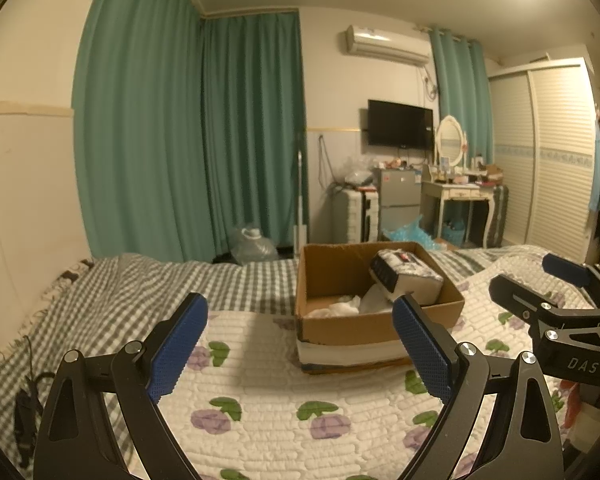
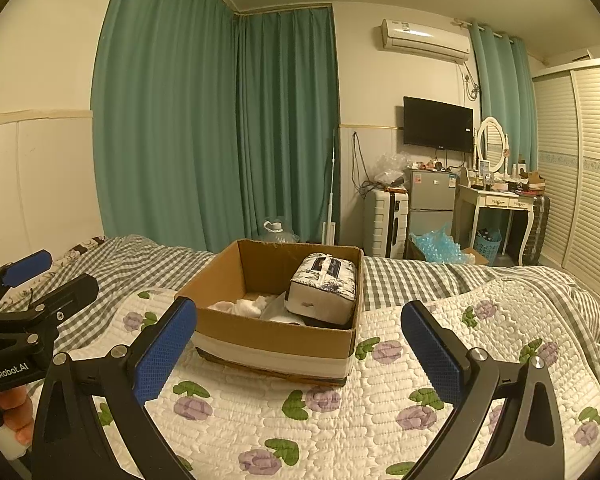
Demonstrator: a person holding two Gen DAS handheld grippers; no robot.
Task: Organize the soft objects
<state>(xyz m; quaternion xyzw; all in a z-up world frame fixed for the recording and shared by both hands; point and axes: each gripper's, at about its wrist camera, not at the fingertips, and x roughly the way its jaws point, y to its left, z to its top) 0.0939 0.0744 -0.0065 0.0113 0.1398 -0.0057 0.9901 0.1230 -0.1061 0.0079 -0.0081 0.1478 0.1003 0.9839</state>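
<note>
At frame centre, the cardboard box (image 2: 276, 332) holding a tissue pack (image 2: 324, 292) sat beyond both wide-open, empty grippers, left gripper (image 1: 300, 344) and right gripper (image 2: 300, 348), bare floral quilt (image 2: 340, 420) between.

**Soft Things in the Box**

A brown cardboard box (image 2: 276, 334) sits on the flowery quilt (image 2: 340, 420) on the bed. Its top is open. White tape goes around the bottom part of the box.

Inside the box, at about 3 o'clock, there is a puffy white pack (image 2: 323, 290) wrapped in plastic. It has a dark blue pattern on top. It leans tilted against the box's right wall. In the left camera the same pack (image 1: 406, 276) pokes up above the box (image 1: 376, 326) rim.

At about 8 o'clock inside the box lie soft white cloths (image 2: 244, 306), all crumpled up on the bottom. They touch the pack's lower edge.
</note>
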